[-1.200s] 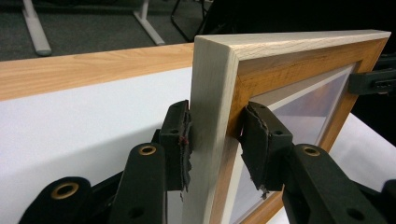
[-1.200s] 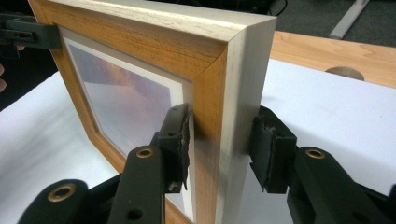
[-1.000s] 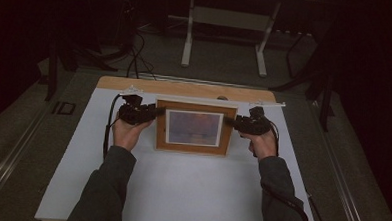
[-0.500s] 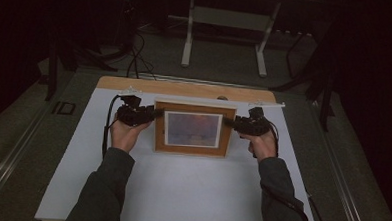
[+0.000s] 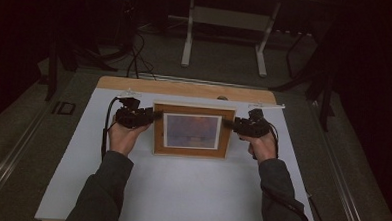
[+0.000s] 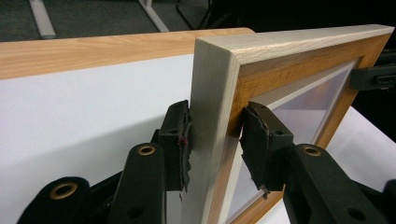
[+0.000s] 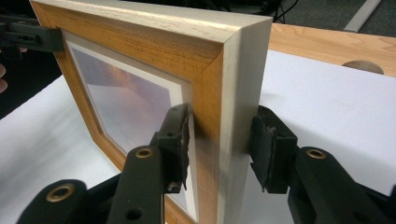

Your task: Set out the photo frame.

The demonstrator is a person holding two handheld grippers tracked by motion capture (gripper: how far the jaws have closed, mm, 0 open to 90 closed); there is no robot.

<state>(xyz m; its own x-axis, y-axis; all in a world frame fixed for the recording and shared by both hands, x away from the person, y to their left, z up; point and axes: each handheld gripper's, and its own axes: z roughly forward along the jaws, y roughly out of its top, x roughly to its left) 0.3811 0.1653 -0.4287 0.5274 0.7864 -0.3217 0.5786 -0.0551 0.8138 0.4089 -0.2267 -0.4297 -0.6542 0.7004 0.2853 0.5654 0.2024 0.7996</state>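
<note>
Two grippers, left gripper (image 5: 152, 116) and right gripper (image 5: 228, 123), pinch the wooden picture frame (image 5: 193, 131) at mid-frame by its side rails between their jaws; uneven lifting could twist it loose onto the desk (image 5: 180, 190).

left hand-held gripper (image 6: 215, 144) | jaws clamped on wooden picture frame (image 6: 219, 93) edge | white sheet (image 6: 84, 107) under
</note>
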